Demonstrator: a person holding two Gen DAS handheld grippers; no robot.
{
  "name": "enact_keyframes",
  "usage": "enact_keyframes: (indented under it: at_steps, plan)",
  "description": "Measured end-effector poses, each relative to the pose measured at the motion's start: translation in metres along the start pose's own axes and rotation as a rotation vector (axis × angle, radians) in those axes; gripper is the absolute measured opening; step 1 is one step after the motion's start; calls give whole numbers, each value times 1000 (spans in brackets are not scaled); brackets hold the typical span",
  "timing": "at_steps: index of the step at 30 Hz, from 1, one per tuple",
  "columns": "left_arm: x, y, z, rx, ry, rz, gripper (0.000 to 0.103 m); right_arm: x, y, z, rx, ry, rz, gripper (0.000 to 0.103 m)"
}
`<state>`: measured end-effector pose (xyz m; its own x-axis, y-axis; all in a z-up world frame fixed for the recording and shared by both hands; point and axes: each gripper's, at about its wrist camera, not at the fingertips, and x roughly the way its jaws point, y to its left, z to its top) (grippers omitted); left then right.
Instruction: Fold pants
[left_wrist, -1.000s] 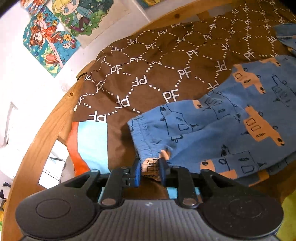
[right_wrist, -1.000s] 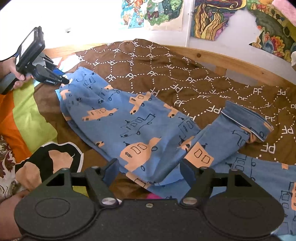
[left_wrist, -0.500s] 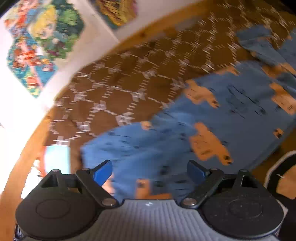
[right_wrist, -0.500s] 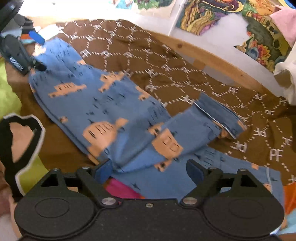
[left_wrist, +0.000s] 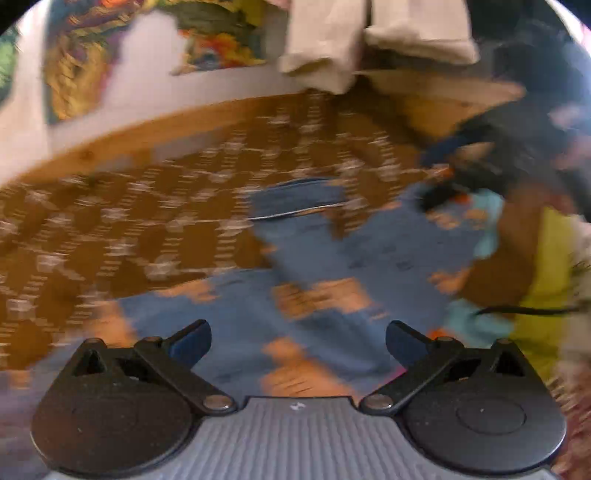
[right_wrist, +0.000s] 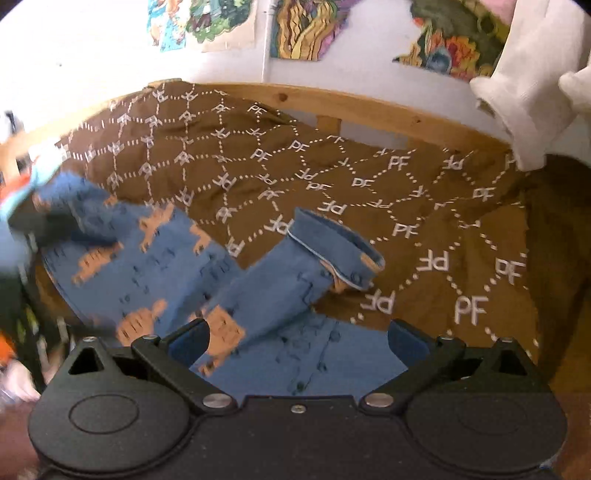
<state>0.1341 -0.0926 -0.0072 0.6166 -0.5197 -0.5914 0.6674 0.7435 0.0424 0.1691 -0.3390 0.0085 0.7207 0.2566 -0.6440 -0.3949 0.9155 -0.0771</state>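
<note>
Both grippers are off the cloth here. The left gripper (left_wrist: 298, 341) has just been opening and its jaws now stand wide apart, with nothing pinched between them; the blue pants (left_wrist: 314, 280) show beyond the gap, lying below. The left wrist view is heavily smeared, so fine detail on that side cannot be told. The right gripper (right_wrist: 298, 341) has just been opening too, and its 2 blue-padded fingers (right_wrist: 188, 341) are spread wide and grip nothing, hanging above the lower part of the pants (right_wrist: 266, 295).

The pants, blue with orange vehicle prints, lie spread on the brown bedspread (right_wrist: 406, 192) patterned with white "PF" letters. 1 leg is folded across, its turned-up cuff (right_wrist: 332, 243) resting on the brown cover towards the middle of the bed. The wooden bed frame (right_wrist: 369, 107) runs behind, with colourful posters (right_wrist: 306, 29) on the wall above it. A pale cloth (right_wrist: 524, 85) hangs at the upper right.
</note>
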Motion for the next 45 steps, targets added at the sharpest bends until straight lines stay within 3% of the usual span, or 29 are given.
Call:
enact_keyframes:
  at_steps: [3, 7, 11, 13, 17, 23, 25, 28, 34, 37, 42, 44, 45]
  plan:
    - [8, -3, 3, -76, -9, -110, 102, 18, -15, 27, 107, 70, 112, 102]
    - [17, 1, 2, -178, -11, -178, 87, 52, -26, 51, 255, 175, 241, 102]
    - [25, 12, -5, -260, 15, -215, 66, 66, -13, 64, 163, 193, 230, 99]
    - [29, 14, -5, -285, 37, -231, 55, 72, -7, 65, 138, 207, 233, 91]
    - [37, 16, -7, -337, 84, -257, 46, 78, -2, 63, 151, 213, 238, 79]
    - [52, 22, -6, -420, 126, -258, 33, 92, 7, 71, 136, 203, 213, 53]
    - [54, 25, -5, -439, 136, -264, 20, 98, 7, 76, 148, 198, 201, 47]
    - [57, 28, -6, -456, 149, -279, 11, 111, 7, 83, 149, 186, 168, 44]
    - [60, 28, -7, -461, 161, -266, 8, 143, 6, 99, 215, 186, 37, 44]
    - [61, 28, -7, -453, 165, -260, 8, 159, 10, 105, 223, 221, -71, 44]
    - [60, 28, -7, -448, 168, -262, 8, 177, 8, 105, 264, 252, -174, 45]
    - [60, 29, -8, -446, 167, -261, 8, 183, 4, 102, 304, 266, -190, 43]
    - [59, 29, -8, -442, 165, -260, 8, 186, 2, 100, 328, 272, -196, 36]
